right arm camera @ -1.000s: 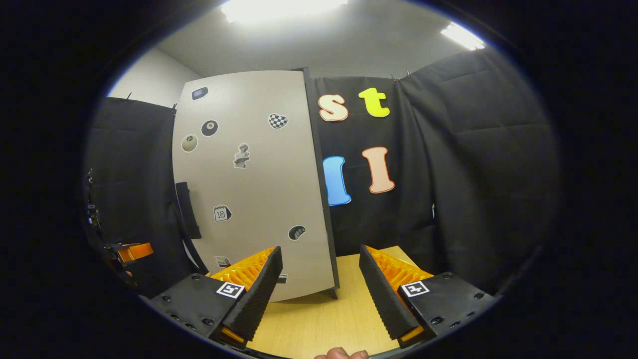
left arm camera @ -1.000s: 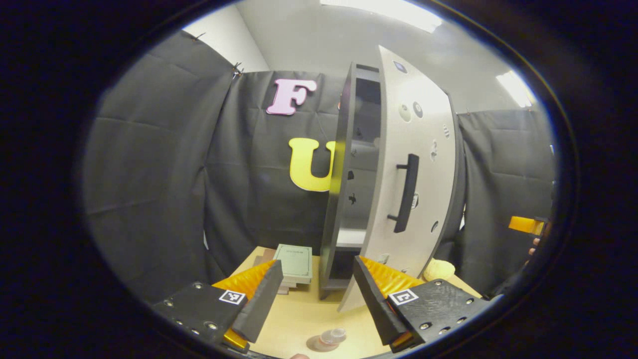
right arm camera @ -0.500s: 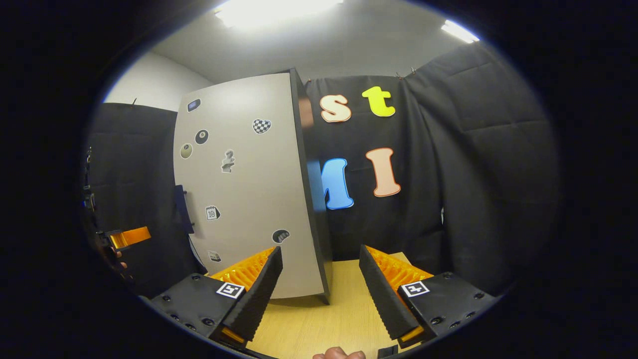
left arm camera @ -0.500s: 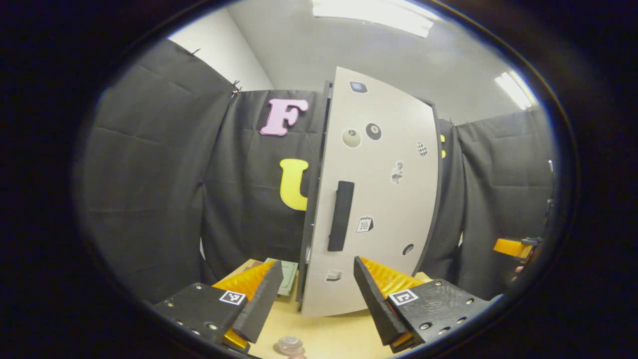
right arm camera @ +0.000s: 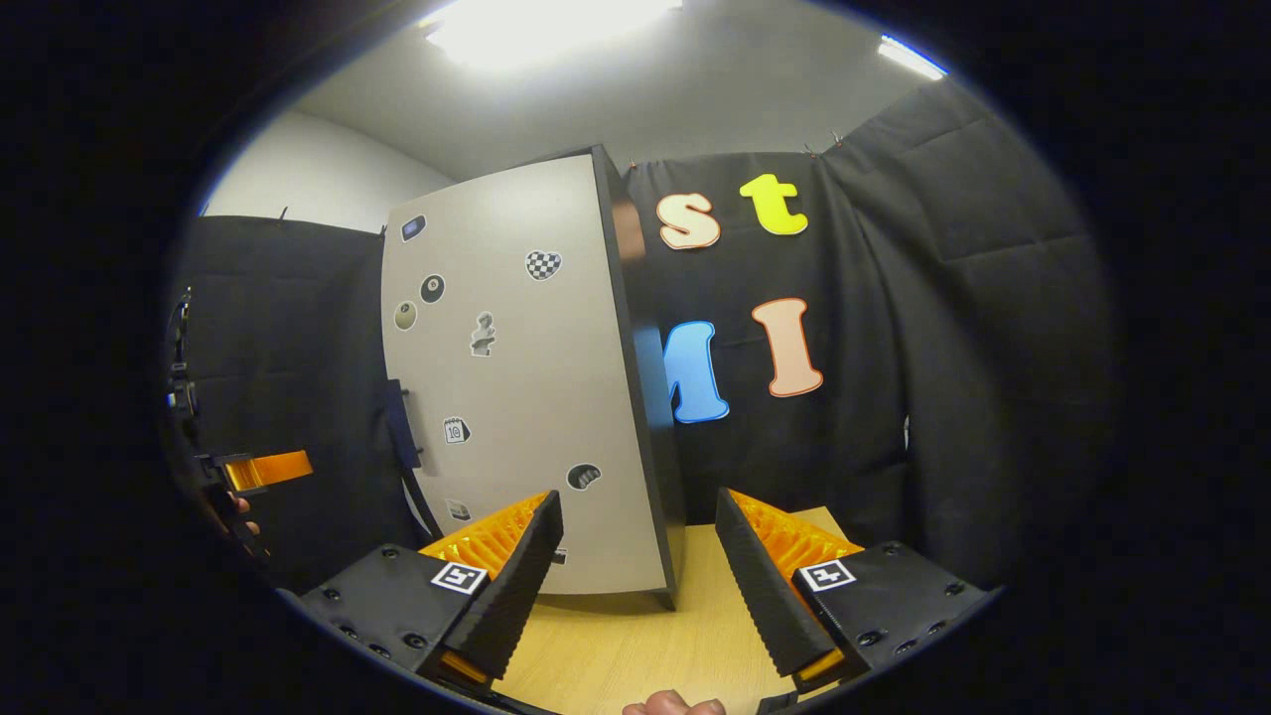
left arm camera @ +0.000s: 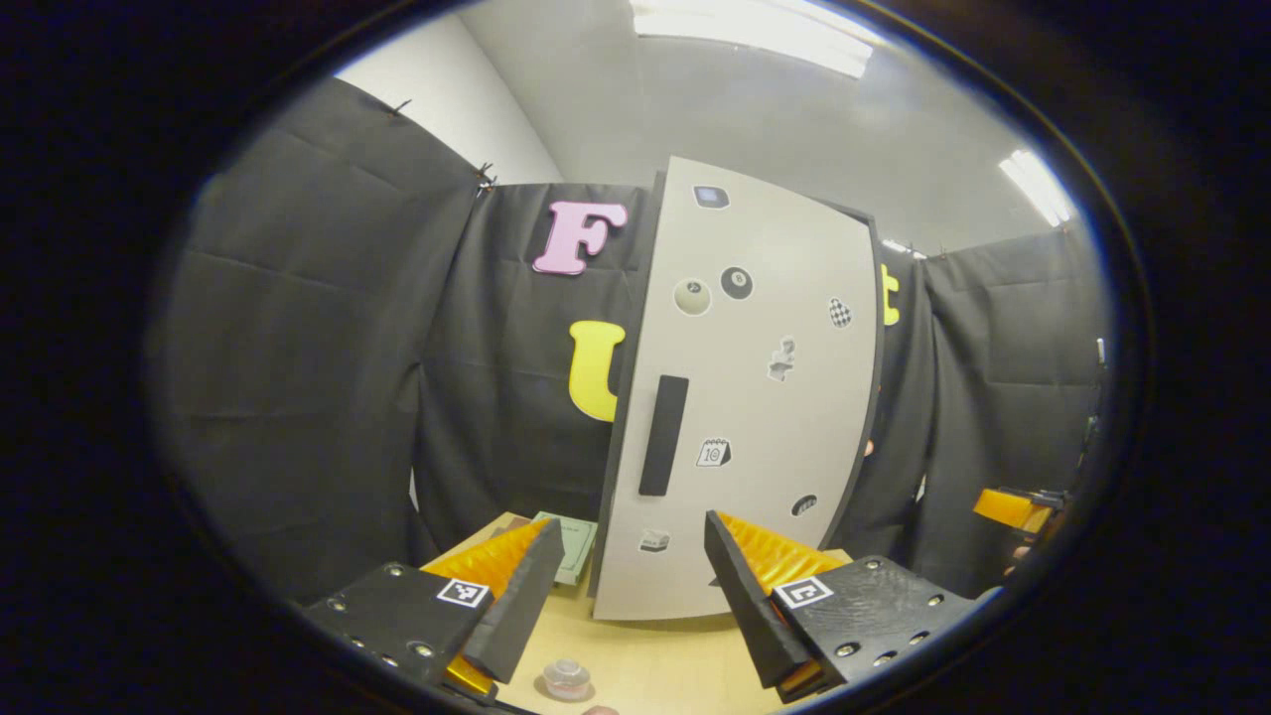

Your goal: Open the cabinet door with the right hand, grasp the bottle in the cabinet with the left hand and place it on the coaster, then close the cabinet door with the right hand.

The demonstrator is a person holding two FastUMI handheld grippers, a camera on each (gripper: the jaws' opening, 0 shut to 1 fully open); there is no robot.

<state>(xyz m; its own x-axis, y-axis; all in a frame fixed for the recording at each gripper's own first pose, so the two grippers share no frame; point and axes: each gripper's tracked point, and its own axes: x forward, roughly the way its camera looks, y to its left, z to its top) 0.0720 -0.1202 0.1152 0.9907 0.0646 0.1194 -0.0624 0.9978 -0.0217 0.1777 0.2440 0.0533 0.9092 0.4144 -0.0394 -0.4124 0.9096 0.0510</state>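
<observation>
The grey cabinet door point(left arm camera: 755, 397) with stickers lies shut against the dark cabinet body, its black handle point(left arm camera: 663, 435) facing me. The same door point(right arm camera: 526, 397) and handle point(right arm camera: 402, 437) appear in the right gripper view. A small clear bottle point(left arm camera: 566, 678) stands on the wooden table point(left arm camera: 645, 665) just below my left gripper point(left arm camera: 626, 596), which is open and empty. I cannot make out the coaster under the bottle. My right gripper point(right arm camera: 635, 586) is open in front of the door's hinge-side corner, touching nothing.
A green book point(left arm camera: 574, 541) lies on the table left of the cabinet. The right gripper point(left arm camera: 1013, 506) shows at the far right of the left gripper view, the left gripper point(right arm camera: 263, 467) at the far left of the right gripper view. Black cloth walls stand behind.
The door, ajar a second ago with the shelves showing, has swung shut. Both grippers stayed open and have drawn back a little from the cabinet.
</observation>
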